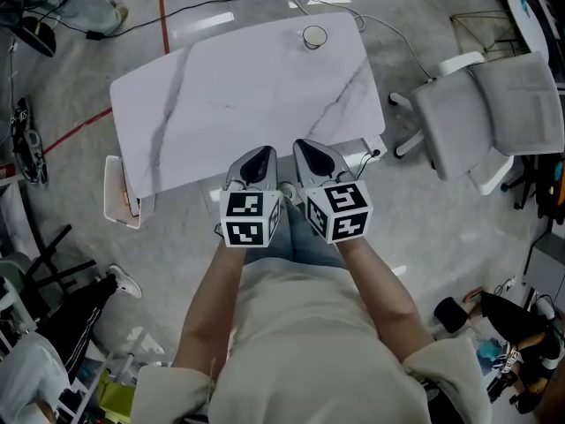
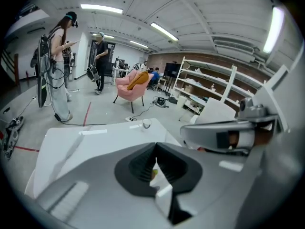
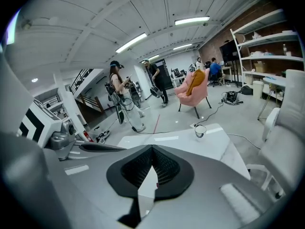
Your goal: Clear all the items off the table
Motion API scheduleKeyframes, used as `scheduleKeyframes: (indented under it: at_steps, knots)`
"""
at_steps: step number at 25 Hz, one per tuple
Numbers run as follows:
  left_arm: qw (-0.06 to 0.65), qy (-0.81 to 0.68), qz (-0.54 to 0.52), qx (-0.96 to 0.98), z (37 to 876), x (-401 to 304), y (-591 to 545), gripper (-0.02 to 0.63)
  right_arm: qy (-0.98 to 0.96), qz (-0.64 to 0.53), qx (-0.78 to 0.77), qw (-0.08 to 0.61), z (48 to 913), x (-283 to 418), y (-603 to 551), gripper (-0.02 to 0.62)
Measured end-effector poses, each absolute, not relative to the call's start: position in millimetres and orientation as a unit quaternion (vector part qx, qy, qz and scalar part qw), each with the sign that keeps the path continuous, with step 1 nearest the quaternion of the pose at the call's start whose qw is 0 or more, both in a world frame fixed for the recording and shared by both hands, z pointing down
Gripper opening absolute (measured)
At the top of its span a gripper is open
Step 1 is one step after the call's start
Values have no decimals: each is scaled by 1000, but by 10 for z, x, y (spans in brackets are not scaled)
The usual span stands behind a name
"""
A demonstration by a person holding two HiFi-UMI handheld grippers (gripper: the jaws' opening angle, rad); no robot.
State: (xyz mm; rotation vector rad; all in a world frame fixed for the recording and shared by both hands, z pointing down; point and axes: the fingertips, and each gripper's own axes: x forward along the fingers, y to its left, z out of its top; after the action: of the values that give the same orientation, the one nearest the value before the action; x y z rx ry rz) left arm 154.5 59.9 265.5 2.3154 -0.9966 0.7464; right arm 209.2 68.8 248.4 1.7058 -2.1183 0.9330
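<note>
table (image 1: 221, 95): white marble top | on it: one cup (image 1: 314, 36), far edge

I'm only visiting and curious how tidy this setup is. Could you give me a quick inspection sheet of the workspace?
Surface: white marbled table, almost bare.
Job's things: one cup at the table's far edge.
Clutter: nothing seen on the table besides the cup.
Grippers: left hand-held gripper and right hand-held gripper side by side over the near edge, both shut, nothing between the jaws.
Cables: black cable and white cable on the floor beyond the table.
Surroundings: white office chair to the right, pink armchair, shelves, a person standing in the background.
</note>
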Motion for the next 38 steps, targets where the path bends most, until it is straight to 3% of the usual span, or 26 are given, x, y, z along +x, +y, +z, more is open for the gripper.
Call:
scheduleKeyframes:
  at_steps: [38]
  knots:
    - [266, -277, 320, 866, 3666, 2359, -845, 9, -645, 345, 666, 145, 3541, 3174, -763, -2]
